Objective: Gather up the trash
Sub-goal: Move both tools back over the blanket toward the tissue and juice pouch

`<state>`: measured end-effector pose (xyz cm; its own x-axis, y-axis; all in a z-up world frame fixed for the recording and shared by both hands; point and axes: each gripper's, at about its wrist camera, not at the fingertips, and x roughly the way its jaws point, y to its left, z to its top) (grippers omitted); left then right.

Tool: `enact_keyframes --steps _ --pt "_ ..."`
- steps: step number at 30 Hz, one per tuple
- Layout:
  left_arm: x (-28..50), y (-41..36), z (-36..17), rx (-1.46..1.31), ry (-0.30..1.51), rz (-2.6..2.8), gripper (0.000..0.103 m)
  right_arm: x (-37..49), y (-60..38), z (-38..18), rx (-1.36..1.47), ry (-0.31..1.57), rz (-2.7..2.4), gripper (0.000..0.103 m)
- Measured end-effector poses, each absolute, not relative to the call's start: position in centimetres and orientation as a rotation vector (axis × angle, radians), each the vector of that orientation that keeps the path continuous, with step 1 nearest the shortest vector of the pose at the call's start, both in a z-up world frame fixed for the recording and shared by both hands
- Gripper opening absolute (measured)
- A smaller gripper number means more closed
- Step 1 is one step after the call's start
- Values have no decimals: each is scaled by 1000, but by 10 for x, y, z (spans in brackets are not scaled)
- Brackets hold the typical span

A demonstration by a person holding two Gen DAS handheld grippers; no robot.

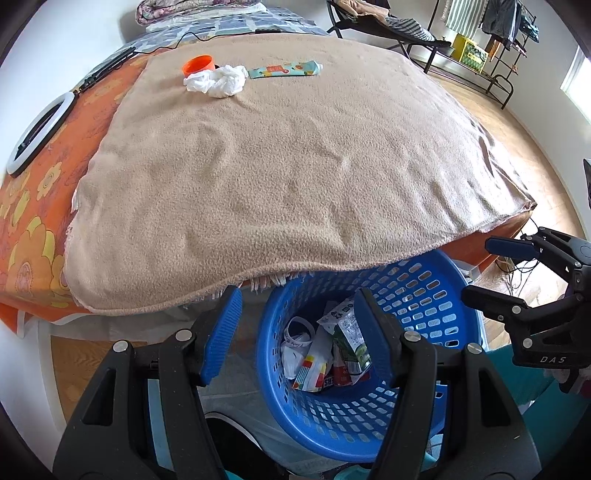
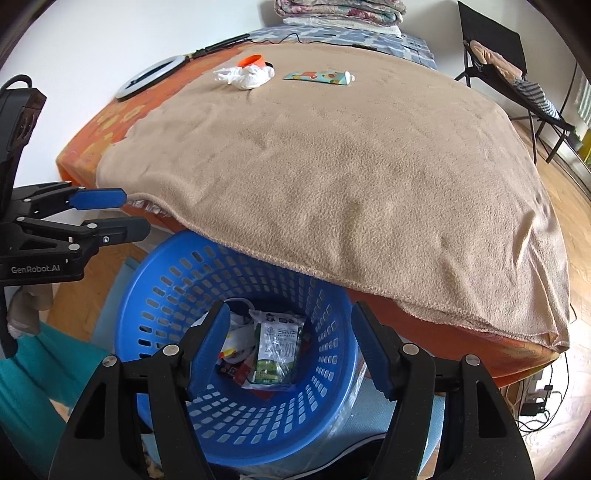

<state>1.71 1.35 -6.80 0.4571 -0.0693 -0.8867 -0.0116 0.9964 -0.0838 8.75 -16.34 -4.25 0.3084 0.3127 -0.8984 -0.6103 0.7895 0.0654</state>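
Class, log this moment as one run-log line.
left gripper: open, empty | right gripper: open, empty | blue basket: holds trash | tissue, orange cup, tube: on blanket

Fuzzy matt blanket (image 1: pixel 288 177), perforated plastic basket (image 1: pixel 424 295)

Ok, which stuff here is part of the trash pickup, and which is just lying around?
Job:
blue basket
crumpled white tissue
orange cup
printed tube
carton in the basket

Lying about:
ring light
folded quilts
black chair
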Motion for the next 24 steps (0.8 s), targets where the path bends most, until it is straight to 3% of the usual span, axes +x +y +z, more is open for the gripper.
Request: enact_keyframes --steps 11,24 --pt "47 30 -46 -106 1068 -19 65 121 -160 -29 -221 1110 646 68" --pt "98 66 -22 -130 1008 43 65 193 -139 17 -190 911 694 68"
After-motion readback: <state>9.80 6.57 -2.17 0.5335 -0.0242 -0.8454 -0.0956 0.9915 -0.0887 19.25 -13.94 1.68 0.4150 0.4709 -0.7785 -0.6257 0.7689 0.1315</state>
